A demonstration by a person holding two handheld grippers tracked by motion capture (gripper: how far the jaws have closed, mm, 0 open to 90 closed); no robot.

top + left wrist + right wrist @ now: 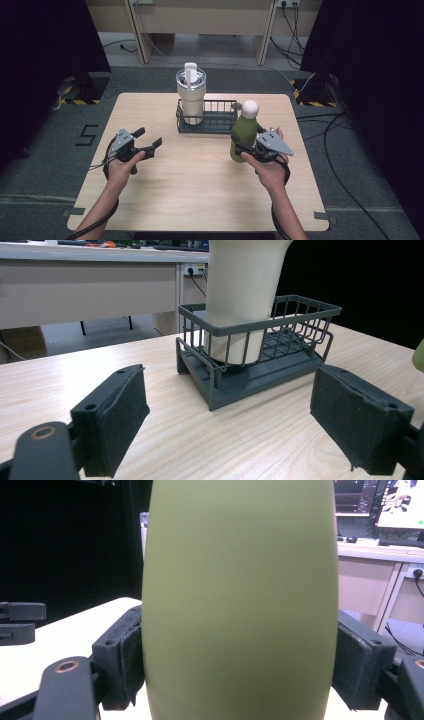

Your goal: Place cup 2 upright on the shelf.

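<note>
While its padded black jaws press against both sides of the green bottle [240,605], the right gripper [248,145] holds that smooth, rounded, matte bottle with a white ball cap upright, just right of the dark wire basket [220,117]. A cream tumbler [191,95] with a clear lid stands in the basket's left end. Farther left the left gripper [147,140] hovers over the pale wood-grain table [200,190], jaws spread, nothing between them

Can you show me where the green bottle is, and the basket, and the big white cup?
green bottle [243,134], high view, its body.
basket [220,106], high view, back rim.
big white cup [191,97], high view, its side.
</note>
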